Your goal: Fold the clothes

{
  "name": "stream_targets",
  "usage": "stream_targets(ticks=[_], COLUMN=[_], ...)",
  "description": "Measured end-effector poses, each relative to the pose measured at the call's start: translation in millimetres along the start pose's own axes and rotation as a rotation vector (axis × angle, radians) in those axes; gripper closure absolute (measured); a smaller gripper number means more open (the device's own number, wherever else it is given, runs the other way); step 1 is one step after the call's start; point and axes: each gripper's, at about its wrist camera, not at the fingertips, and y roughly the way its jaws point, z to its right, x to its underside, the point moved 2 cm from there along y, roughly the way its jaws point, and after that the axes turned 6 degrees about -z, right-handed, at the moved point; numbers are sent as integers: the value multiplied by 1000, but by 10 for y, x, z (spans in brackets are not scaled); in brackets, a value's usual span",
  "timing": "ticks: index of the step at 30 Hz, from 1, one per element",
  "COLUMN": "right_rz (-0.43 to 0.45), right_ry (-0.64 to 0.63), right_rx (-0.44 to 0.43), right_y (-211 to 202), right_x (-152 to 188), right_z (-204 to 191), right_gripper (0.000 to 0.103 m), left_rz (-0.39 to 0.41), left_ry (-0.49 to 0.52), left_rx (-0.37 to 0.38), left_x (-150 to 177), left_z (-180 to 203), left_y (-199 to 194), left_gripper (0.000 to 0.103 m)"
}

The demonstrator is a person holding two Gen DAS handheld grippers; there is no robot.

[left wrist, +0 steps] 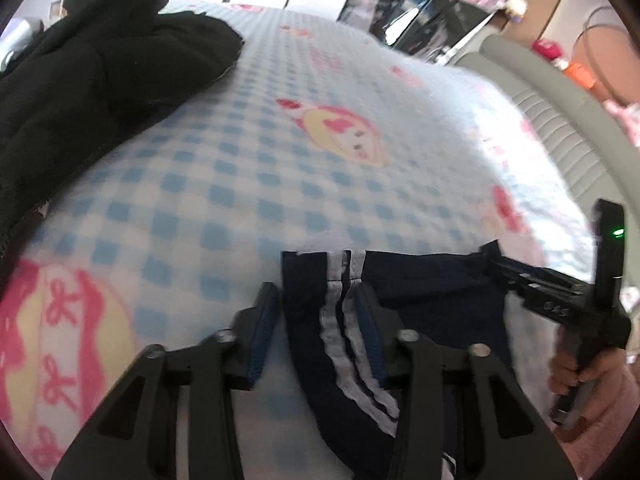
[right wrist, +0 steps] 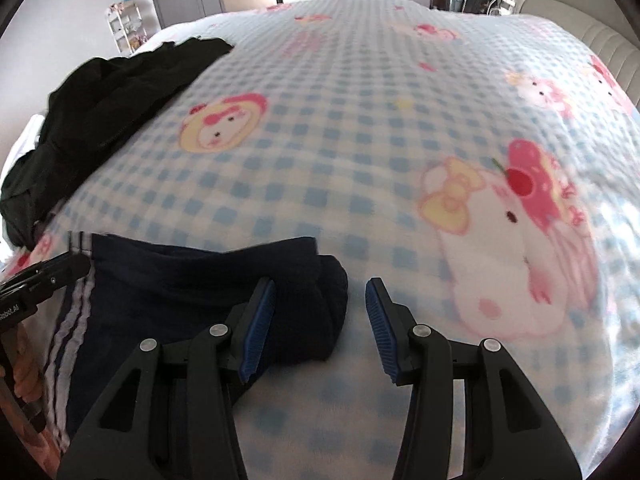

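Here, your inventory:
Bedspread (left wrist: 248,184): blue-and-white check with pink cartoon prints, under everything.
Navy trousers (left wrist: 420,296): white side stripes, lying at the near edge just in front of both your grippers.
Left gripper (left wrist: 316,304): jaws apart, not pressing; the striped hem sits between the pads, against the right one.
Right gripper (right wrist: 320,300): jaws at a middling gap, holding nothing; its left pad rests over the trousers' rolled end.
Black garment (right wrist: 120,92): heaped at far left, well apart from the trousers.
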Motion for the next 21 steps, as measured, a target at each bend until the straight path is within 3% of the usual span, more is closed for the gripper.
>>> stream_targets(ticks=[2, 6, 9, 10, 11, 12, 14, 16, 18, 21], right_rz=[-14, 5, 27, 34, 37, 33, 24, 19, 33, 14], right_ry=[47, 110, 99, 84, 66, 39, -16, -60, -16, 88], right_rx=[25, 35, 4, -19, -33, -25, -10, 6, 20, 12], right_y=[58, 16, -34, -52, -59, -37, 5, 43, 48, 114], right_x=[-14, 15, 25, 21, 18, 17, 14, 10, -3, 1], right_z=[74, 183, 173, 144, 108, 51, -62, -157, -91, 89], right_gripper=[56, 56, 56, 56, 58, 63, 81, 86, 87, 81], left_rz=[18, 72, 28, 16, 16, 25, 53, 72, 34, -69], left_ry=[-7, -22, -48, -58, -56, -39, 10, 42, 49, 33], left_rx=[-17, 31, 97, 101, 91, 77, 44, 29, 10, -74], left_x=[3, -10, -23, -22, -22, -33, -73, -135, -196, -183], left_z=[2, -16, -73, -88, -82, -45, 61, 139, 124, 57], left_y=[-17, -146, -79, -44, -25, -32, -77, -127, -63, 50], left_gripper=[86, 86, 75, 77, 80, 91, 91, 91, 87, 73])
